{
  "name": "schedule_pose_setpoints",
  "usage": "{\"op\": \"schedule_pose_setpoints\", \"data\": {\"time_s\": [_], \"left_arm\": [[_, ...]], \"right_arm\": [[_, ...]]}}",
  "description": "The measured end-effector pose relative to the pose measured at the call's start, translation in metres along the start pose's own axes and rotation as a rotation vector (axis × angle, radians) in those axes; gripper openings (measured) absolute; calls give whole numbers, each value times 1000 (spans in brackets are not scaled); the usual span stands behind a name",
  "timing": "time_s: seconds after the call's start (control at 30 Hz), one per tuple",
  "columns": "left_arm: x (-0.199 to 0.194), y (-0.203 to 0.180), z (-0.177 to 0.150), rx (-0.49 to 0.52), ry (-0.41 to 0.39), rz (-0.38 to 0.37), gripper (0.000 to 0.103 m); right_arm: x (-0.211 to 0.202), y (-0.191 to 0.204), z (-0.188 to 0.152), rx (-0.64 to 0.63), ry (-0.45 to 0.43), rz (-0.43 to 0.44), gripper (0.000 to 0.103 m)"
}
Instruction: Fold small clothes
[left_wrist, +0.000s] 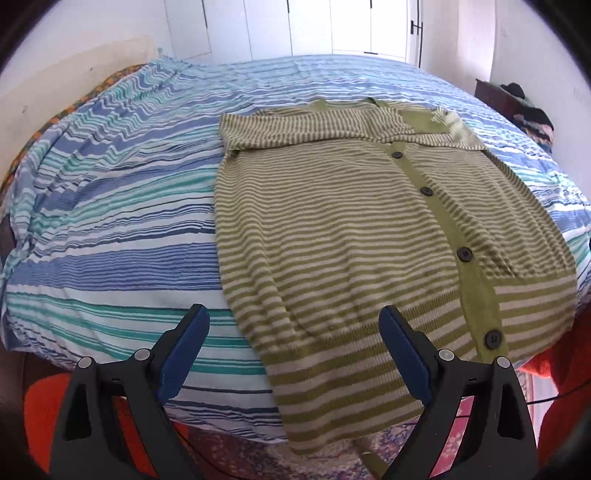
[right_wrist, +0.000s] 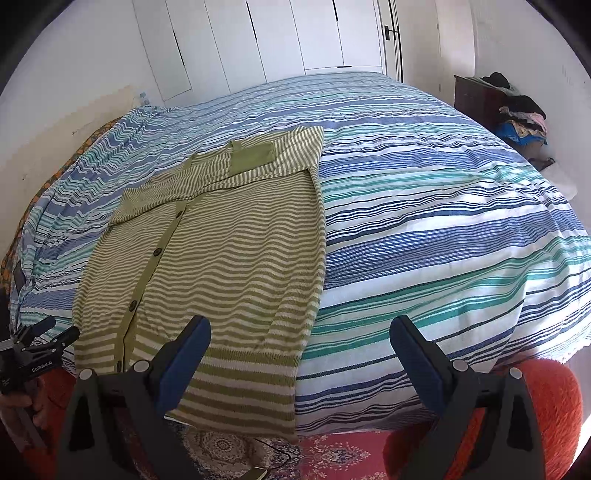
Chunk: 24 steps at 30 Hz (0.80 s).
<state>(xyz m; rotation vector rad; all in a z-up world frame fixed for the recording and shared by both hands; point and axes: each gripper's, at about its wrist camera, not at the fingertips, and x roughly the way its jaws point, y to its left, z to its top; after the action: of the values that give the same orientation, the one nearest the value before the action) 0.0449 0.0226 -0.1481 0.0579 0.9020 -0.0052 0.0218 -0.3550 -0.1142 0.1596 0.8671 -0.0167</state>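
- On the bed (left_wrist: 110, 229), which we take as our landmark, lies a green and cream striped cardigan (left_wrist: 332, 236); its hem hangs a little over the near edge of the bed.
- We see that the cardigan is a fine knit with thin stripes on the body, wider stripes at the ribbed hem, and a plain green band with dark round buttons (left_wrist: 464, 253) down its front.
- Both sleeves are folded across the chest at the far end of the cardigan, and one plain green patch (right_wrist: 253, 157) shows there.
- The bed cover is a thin woven cloth with blue, teal and white stripes, slightly wrinkled.
- Our left gripper (left_wrist: 295, 350) hovers above the near edge of the bed with its jaws wide apart and nothing between them; the hem lies under its right finger.
- Our right gripper (right_wrist: 301, 360) hovers above the same edge, also wide open and empty; the right side of the hem lies under its left finger, and its right finger is over bare bed cover.
- The fingers have flat blue pads (right_wrist: 184, 365) on black frames.
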Motion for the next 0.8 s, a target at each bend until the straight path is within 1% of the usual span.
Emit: {"op": "schedule_pose_setpoints", "data": {"time_s": [0.1, 0.27, 0.5, 0.8], "left_arm": [[4, 0, -3, 6, 15, -5, 94], [11, 0, -7, 5, 47, -14, 94], [15, -4, -8, 25, 50, 5, 94], [22, -3, -7, 15, 73, 18, 94]], "right_arm": [[-3, -1, -2, 5, -3, -10, 97], [-2, 4, -5, -30, 11, -28, 97], [1, 8, -5, -50, 21, -31, 97], [0, 6, -5, -39, 14, -26, 97]]}}
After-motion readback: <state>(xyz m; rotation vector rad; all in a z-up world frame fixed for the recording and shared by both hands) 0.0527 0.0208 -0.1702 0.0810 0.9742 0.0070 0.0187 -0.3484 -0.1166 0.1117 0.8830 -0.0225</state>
